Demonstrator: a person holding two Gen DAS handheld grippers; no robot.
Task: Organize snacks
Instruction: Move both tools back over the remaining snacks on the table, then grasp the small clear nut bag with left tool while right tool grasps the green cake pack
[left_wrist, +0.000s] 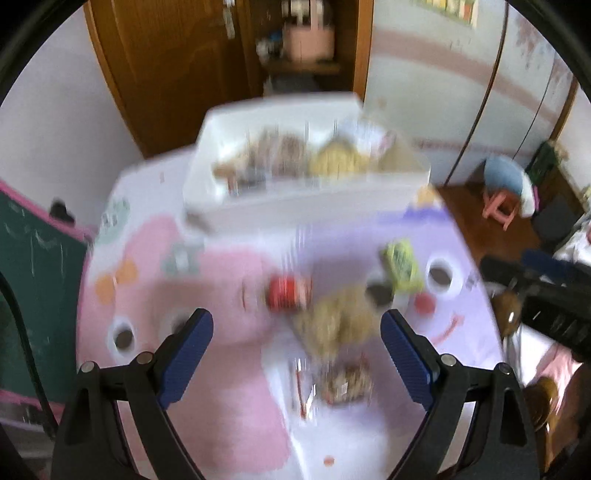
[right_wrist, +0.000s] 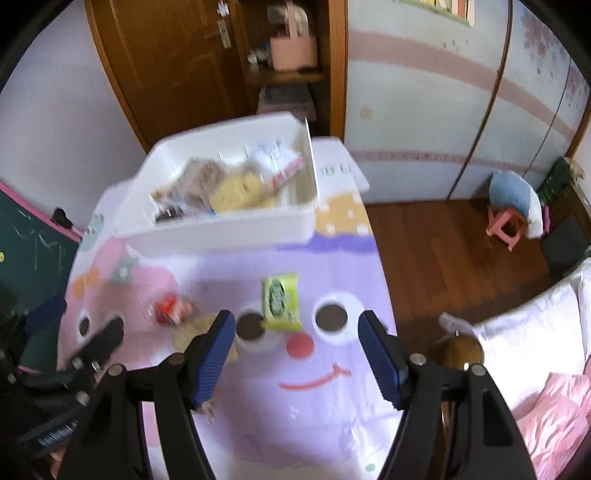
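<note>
My left gripper (left_wrist: 297, 354): black angular arms, blue ribbed pads (left_wrist: 186, 360), silver round screws at pivots. My right gripper (right_wrist: 297, 356): same black frame, blue ridged pads (right_wrist: 214, 363), silver screws; faint white lettering on left unit's black body, unreadable.

You get soft, even indoor light with no hard shadows. Your left view is heavily smeared by motion blur, the white bin (left_wrist: 295, 177) worst. The right view is sharper. Both bend strongly toward dark, vignetted corners.
</note>
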